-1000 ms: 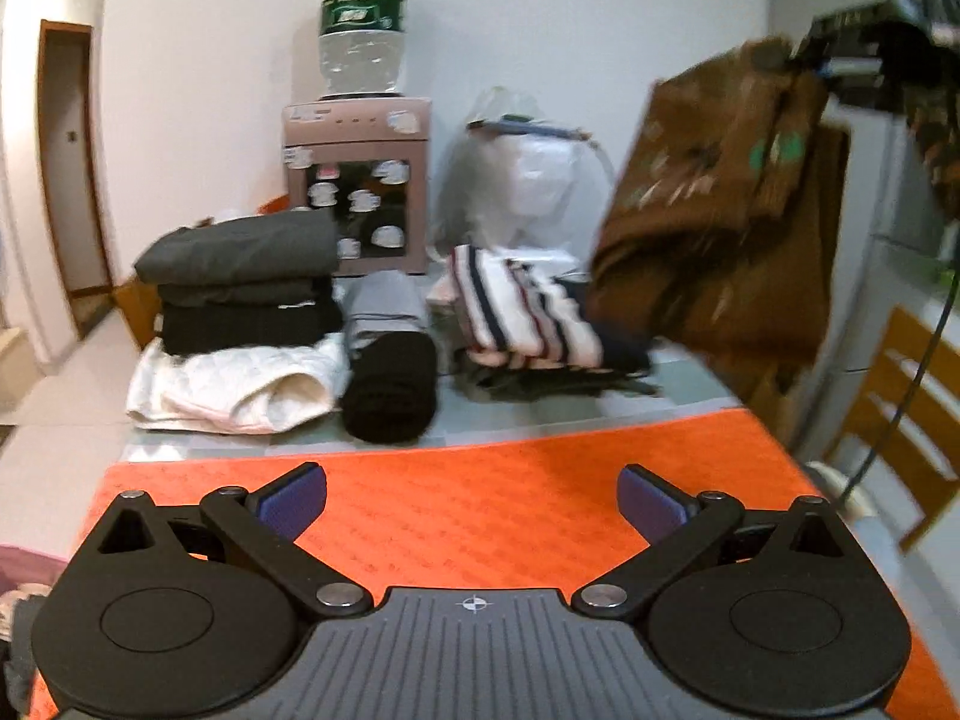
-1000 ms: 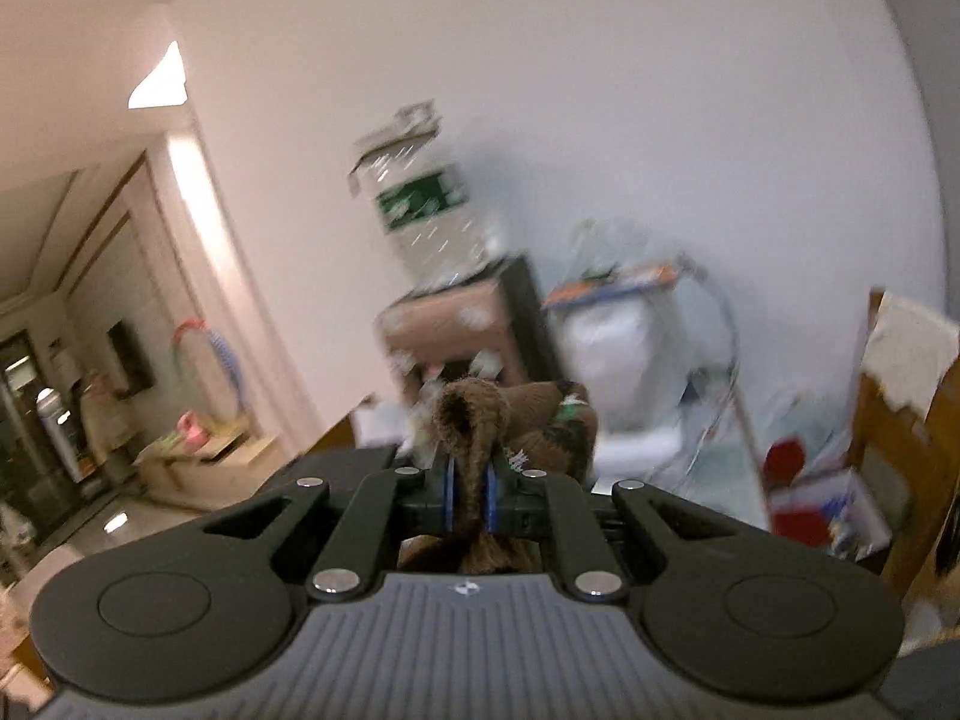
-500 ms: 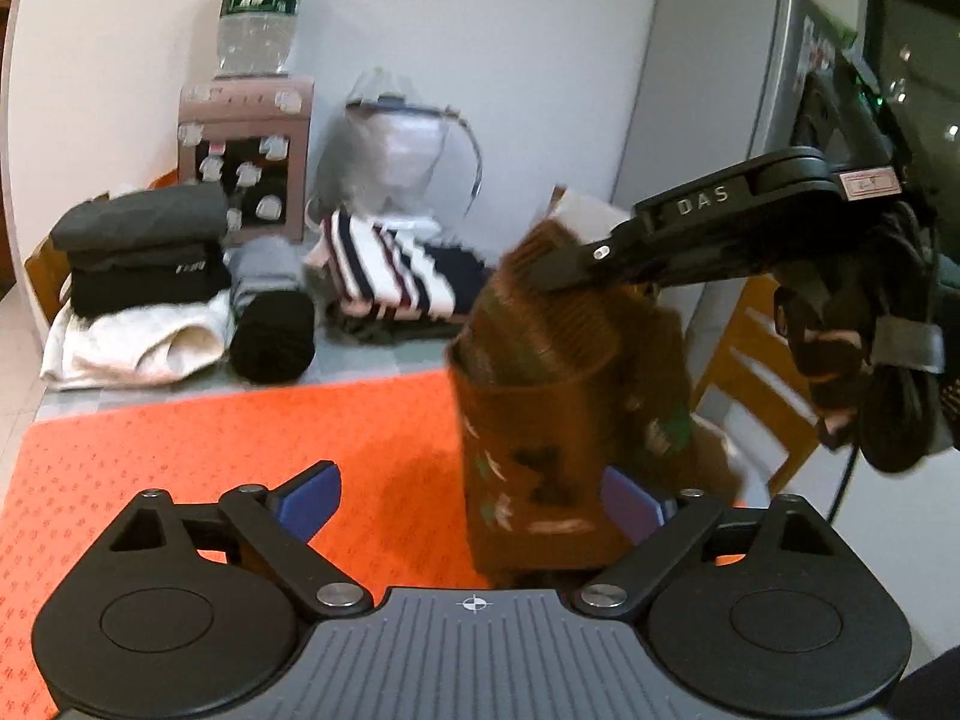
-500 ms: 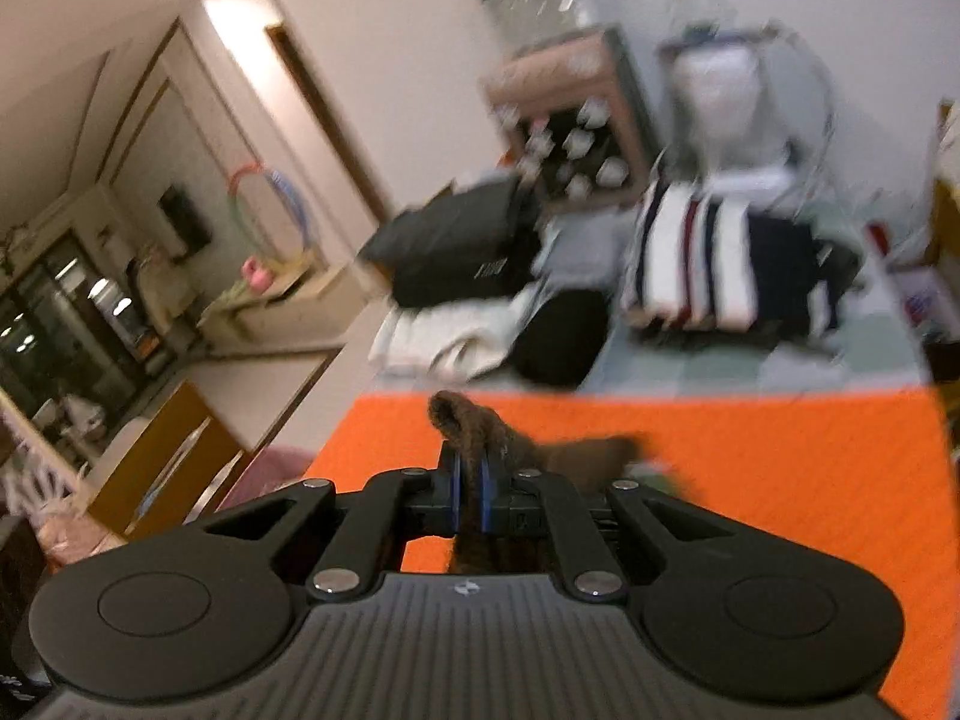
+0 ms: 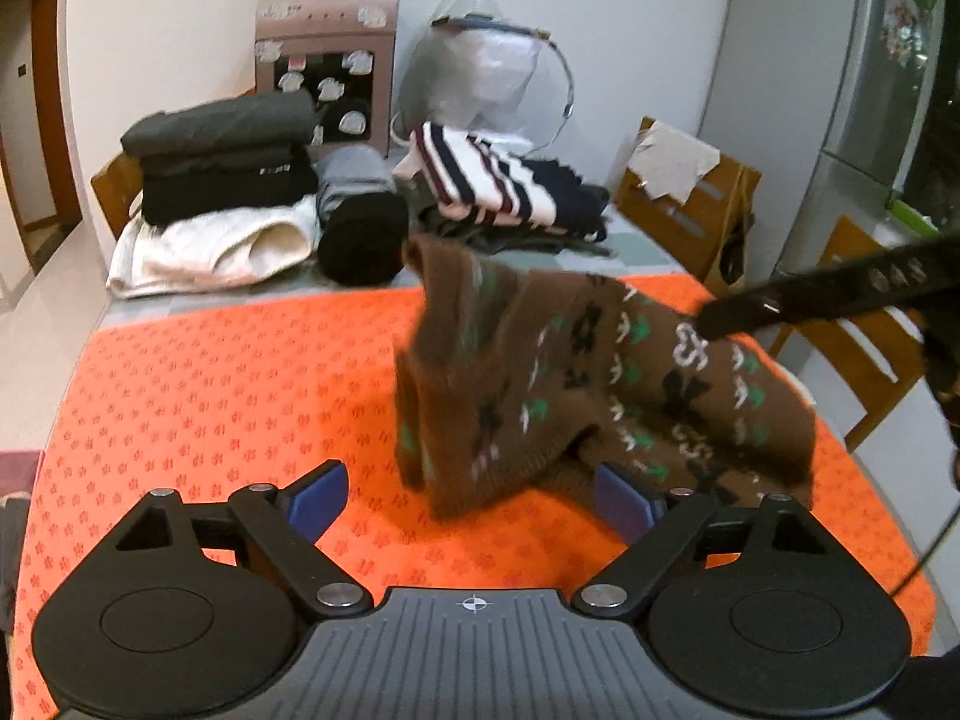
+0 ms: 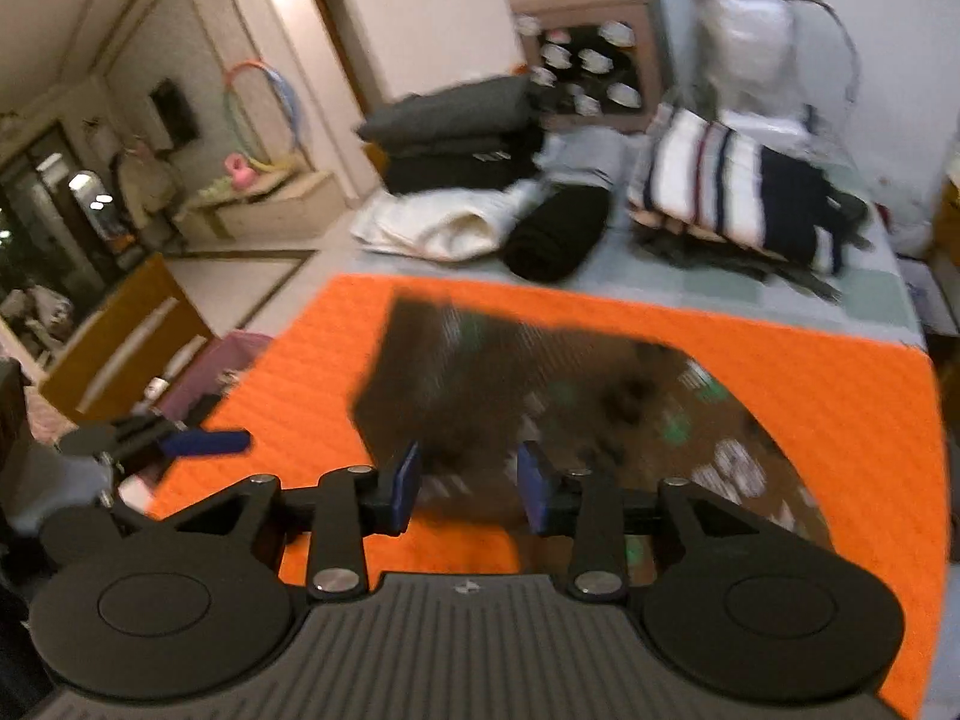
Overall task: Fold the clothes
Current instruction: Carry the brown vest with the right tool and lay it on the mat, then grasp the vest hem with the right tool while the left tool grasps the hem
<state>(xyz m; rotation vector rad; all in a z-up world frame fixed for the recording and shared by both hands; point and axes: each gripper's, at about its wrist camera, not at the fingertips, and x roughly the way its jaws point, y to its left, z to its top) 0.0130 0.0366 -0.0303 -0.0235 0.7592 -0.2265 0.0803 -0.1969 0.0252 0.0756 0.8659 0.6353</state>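
Observation:
A brown knitted sweater (image 5: pixel 600 384) with green, white and black patterns lies crumpled on the orange mat (image 5: pixel 228 372); it is blurred in the right wrist view (image 6: pixel 540 396). My left gripper (image 5: pixel 474 498) is open and empty, low over the mat, its right pad at the sweater's near edge. My right gripper (image 6: pixel 468 480) is open just above the sweater, nothing between its pads. One right finger (image 5: pixel 840 294) reaches in over the sweater from the right in the left wrist view.
Beyond the mat lie folded clothes: a dark stack (image 5: pixel 222 168) on a white garment (image 5: pixel 210 246), a black roll (image 5: pixel 360 240) and a striped sweater (image 5: pixel 498 180). Wooden chairs (image 5: pixel 864 336) stand to the right, beside a fridge (image 5: pixel 870 90).
My right gripper carried the brown sweater down from high in the air to the mat and opened, letting it go. My left gripper stayed open above the mat's near edge.

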